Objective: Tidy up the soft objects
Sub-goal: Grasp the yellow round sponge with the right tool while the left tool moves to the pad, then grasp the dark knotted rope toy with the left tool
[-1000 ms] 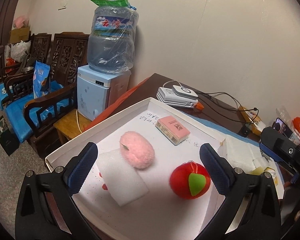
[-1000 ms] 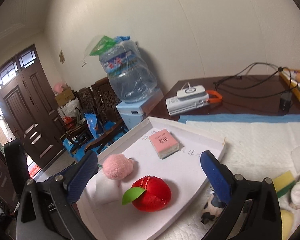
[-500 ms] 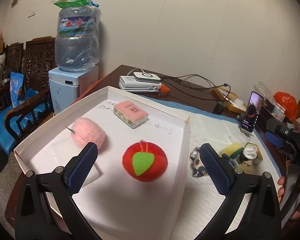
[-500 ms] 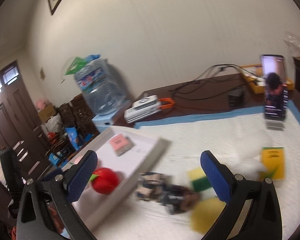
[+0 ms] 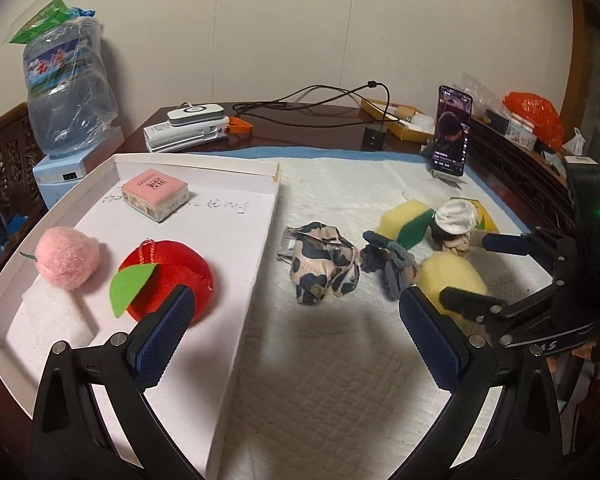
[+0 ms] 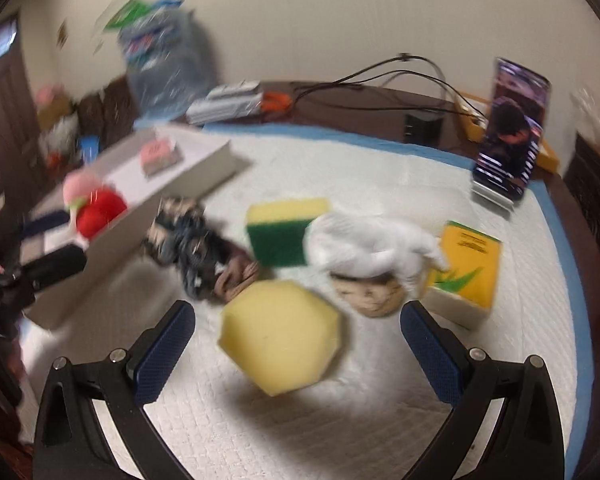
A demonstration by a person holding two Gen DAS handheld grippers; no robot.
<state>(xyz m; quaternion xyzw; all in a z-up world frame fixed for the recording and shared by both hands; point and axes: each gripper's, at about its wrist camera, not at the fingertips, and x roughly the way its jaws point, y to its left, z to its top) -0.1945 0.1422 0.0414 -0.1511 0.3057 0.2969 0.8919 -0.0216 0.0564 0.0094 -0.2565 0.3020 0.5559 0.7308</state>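
Note:
A white tray (image 5: pixel 260 248) on the left holds a red plush apple (image 5: pixel 168 276), a pink pompom (image 5: pixel 66 258), a white foam block (image 5: pixel 58 320) and a pink box (image 5: pixel 156 194). On the white cloth lie a camouflage cloth (image 5: pixel 324 264), a grey scrunchie (image 5: pixel 388 260), a yellow-green sponge (image 6: pixel 286 232), a yellow foam block (image 6: pixel 280 336), a white cloth on a small doll (image 6: pixel 372 252) and a yellow box (image 6: pixel 468 268). My left gripper (image 5: pixel 296 332) is open over the tray's right edge. My right gripper (image 6: pixel 296 344) is open around the yellow foam block, apart from it.
A phone (image 5: pixel 452 132) stands at the back right. Cables (image 5: pixel 320 100), a white device stack (image 5: pixel 188 128) and a water dispenser (image 5: pixel 64 80) are behind. The table's right edge carries clutter and an orange bag (image 5: pixel 532 112).
Both views have swung right, from the tray to the loose items on the cloth. My right gripper has moved down close to the yellow foam block. Both stay open.

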